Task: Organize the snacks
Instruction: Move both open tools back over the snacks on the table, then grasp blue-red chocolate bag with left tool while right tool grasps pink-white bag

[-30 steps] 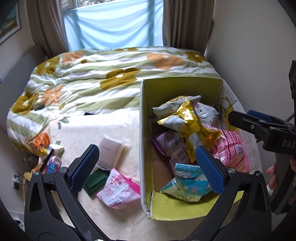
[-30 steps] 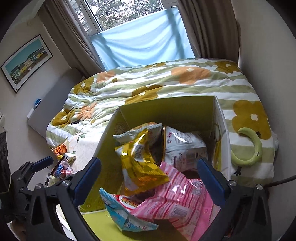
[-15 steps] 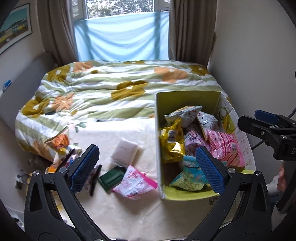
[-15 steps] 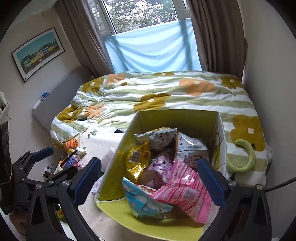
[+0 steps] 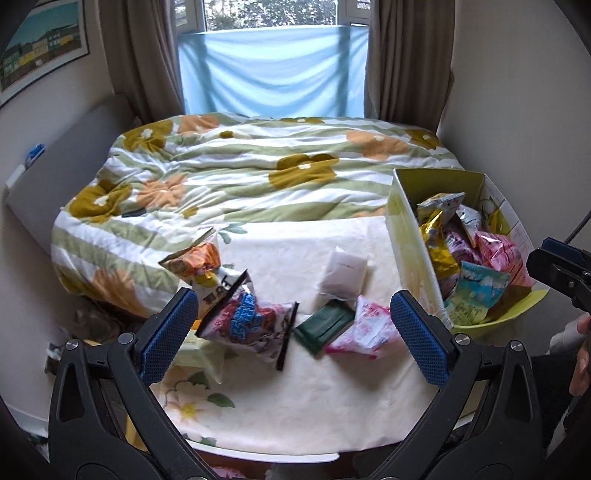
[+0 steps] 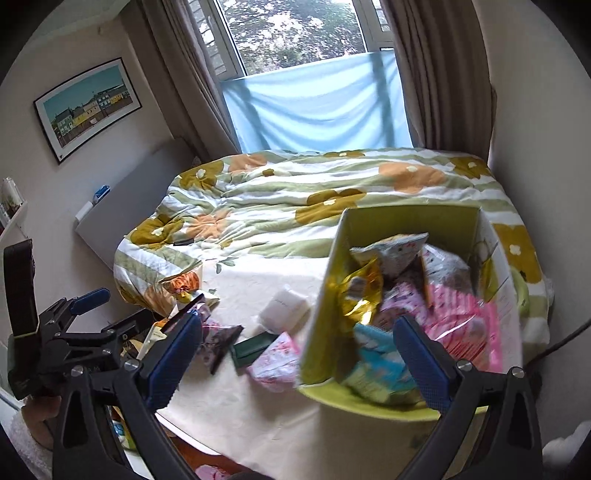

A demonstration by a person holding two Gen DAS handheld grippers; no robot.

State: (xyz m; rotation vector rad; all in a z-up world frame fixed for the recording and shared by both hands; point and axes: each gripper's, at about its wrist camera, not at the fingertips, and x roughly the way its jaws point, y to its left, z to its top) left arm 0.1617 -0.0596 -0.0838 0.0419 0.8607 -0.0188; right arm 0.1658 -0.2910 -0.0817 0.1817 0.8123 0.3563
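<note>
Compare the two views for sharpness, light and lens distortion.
Left wrist view: fairly sharp, dark green packet crisp; fisheye bends the walls. Right wrist view: motion blur smears the yellow box and its snacks; bright window backlights both.

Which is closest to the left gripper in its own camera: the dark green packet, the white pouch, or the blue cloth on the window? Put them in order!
From the left gripper:
1. Dark green packet, right between the fingers.
2. White pouch, just behind it on the cream cloth.
3. Blue cloth, far off on the window.
</note>
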